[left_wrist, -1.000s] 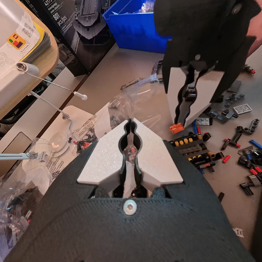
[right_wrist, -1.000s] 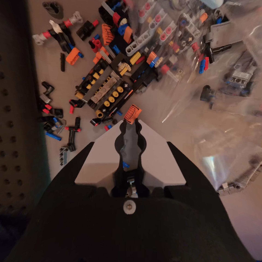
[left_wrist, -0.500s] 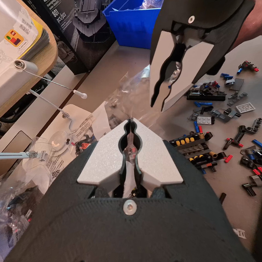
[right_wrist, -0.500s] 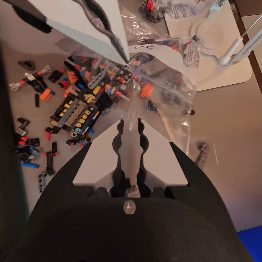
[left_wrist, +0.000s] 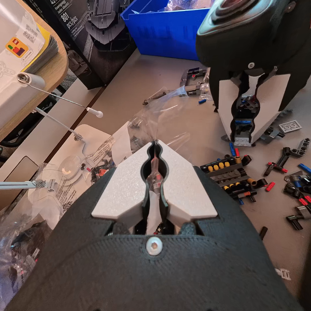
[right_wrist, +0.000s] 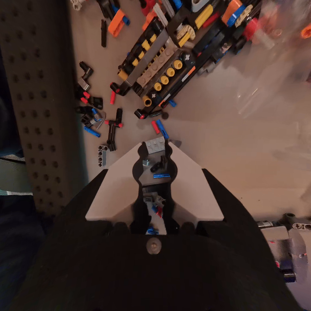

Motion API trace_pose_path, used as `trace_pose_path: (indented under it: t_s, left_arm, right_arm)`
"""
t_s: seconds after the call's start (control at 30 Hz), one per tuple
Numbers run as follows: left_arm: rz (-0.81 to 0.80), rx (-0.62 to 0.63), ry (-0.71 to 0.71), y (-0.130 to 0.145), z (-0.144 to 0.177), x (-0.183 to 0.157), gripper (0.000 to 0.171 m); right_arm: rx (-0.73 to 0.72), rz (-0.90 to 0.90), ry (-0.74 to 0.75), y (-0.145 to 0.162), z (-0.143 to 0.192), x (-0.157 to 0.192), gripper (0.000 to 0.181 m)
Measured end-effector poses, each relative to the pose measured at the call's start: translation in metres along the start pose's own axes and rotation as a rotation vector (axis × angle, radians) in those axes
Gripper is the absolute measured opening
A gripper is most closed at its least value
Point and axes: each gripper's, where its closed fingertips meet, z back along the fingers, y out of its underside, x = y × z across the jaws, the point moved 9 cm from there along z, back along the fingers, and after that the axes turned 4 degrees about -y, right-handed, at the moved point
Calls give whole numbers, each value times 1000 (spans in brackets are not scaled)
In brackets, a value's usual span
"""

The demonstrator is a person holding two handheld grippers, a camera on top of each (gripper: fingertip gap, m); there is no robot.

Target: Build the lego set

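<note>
Lego sub-assembly (right_wrist: pixel 161 67), a black and grey block with rows of yellow pins, lies flat on the bench (right_wrist: pixel 218 143), just ahead of the right gripper (right_wrist: pixel 154 144).

Right gripper: fingers (left_wrist: pixel 265 121) spread, tips down at the bench on either side of a small light grey studded plate (right_wrist: pixel 155 145). Whether the pads touch the plate cannot be told; nothing looks pinched or lifted. A blue pin (right_wrist: pixel 161 128) and a red pin (right_wrist: pixel 155 127) lie just beyond the tips.

Left gripper (left_wrist: pixel 154 143): fingers pressed together, pinching a fold of a clear plastic parts bag (left_wrist: pixel 161 121) and holding it up off the bench. Small parts show inside the bag below the pinch.

Outward: loose black, red and blue connectors are scattered near the sub-assembly. A second grey studded plate (left_wrist: pixel 289 126) lies beside the right gripper. More bagged parts sit at the left. A blue bin (left_wrist: pixel 165 33) and the dark set box (left_wrist: pixel 94 38) stand at the far bench edge, and an instruction booklet (left_wrist: pixel 25 43) sits on a wooden side table.

Progress, as a judgement: early. One small module is built; most parts are loose or bagged. The step in hand looks like picking the grey plate, and nearly the whole build is left.
</note>
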Motion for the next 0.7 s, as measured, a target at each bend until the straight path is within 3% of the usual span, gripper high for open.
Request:
trace_pose_path:
  t_s: [0.2, 0.4, 0.7]
  left_arm:
    - [-4, 4, 2, 0, -1, -1, 0]
    - [-5, 5, 3, 0, -1, -1, 0]
    - [-8, 8, 7, 0, -2, -2, 0]
  right_arm:
    - [20, -9, 0, 1, -3, -2, 8]
    - [6, -9, -10, 1, 0, 0, 17]
    - [29, -15, -18, 2, -3, 0, 9]
